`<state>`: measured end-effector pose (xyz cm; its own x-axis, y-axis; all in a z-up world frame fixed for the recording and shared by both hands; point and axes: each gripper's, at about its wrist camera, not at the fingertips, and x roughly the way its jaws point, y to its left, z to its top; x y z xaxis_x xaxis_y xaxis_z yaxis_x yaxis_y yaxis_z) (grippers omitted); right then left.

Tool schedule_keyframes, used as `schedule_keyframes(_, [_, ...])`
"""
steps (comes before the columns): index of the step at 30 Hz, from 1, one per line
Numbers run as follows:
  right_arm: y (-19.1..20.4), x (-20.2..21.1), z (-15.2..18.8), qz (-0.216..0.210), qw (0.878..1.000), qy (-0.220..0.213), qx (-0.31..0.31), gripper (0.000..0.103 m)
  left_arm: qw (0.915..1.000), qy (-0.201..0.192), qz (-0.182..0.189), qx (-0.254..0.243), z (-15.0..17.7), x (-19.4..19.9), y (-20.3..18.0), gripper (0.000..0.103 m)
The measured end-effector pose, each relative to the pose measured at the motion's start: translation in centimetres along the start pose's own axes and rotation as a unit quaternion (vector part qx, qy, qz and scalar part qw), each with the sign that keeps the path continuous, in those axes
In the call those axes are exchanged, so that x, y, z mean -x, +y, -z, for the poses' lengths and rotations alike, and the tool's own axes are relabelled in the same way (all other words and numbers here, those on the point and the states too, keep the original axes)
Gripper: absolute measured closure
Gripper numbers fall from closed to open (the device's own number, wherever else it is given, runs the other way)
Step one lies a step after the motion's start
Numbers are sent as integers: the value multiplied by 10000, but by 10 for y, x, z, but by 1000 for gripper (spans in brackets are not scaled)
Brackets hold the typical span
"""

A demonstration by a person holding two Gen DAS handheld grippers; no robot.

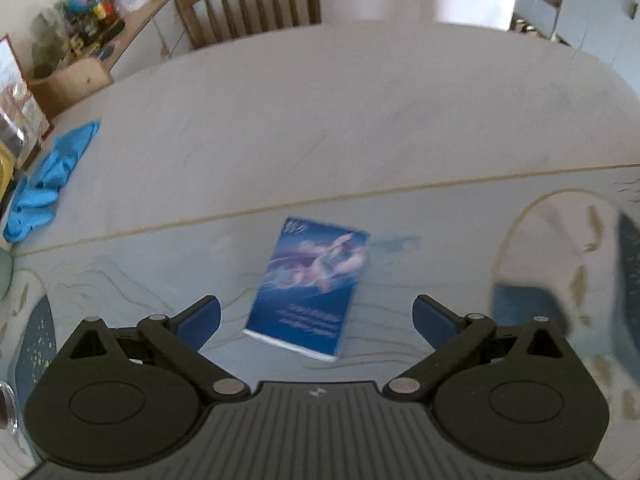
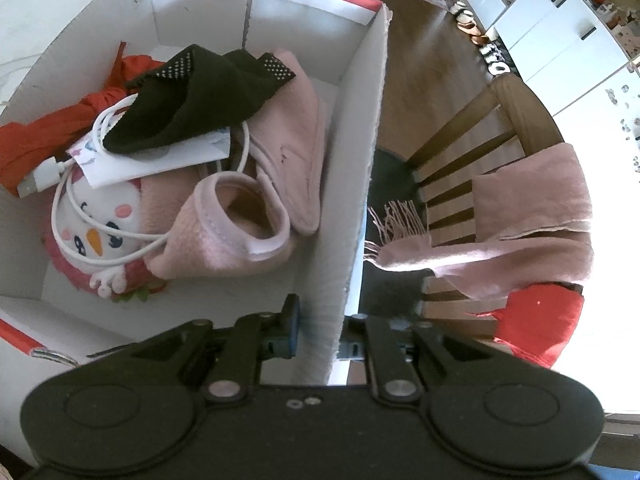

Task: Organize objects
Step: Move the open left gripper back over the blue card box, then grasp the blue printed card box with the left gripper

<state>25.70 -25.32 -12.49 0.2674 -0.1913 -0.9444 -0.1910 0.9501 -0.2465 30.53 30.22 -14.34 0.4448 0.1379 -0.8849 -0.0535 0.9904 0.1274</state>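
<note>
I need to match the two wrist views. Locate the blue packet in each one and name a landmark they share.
Left wrist view: the blue packet lies flat on the table, low centre, just ahead of the open left claw.
Right wrist view: not in it; the right claw grips a wall of the white box.
Shared landmark: the white cabinets with dark handles, upper right in both, probably the same.

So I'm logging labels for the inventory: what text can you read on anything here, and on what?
Blue packet: white print lines and a logo, too blurred to read.
Card in the box: coloured marks only, no legible word.
Floor item by the cupboards: large white characters, cut off and not readable.
No text anywhere reads clearly.
</note>
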Motion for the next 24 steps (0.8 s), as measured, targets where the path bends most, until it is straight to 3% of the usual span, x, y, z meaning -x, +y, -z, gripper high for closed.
schedule_keyframes(13, [2,-2,-1,125,9999,111,-28,88,9988,-63,259,401,0,-20,15,3])
schedule_keyframes(16, [2,-3,-1,123,9999,108,-33,88,9983,-116,330,464,0,-20,17,15])
schedule_keyframes(20, [1,-4,-1,119,9999,105,-45,88,9981,-199,344,463,-1,-14,12,48])
schedule_keyframes(24, [-1,-5,0,119,9999,87,-75,88,9991,-147,243,329,-5,-12,6,51])
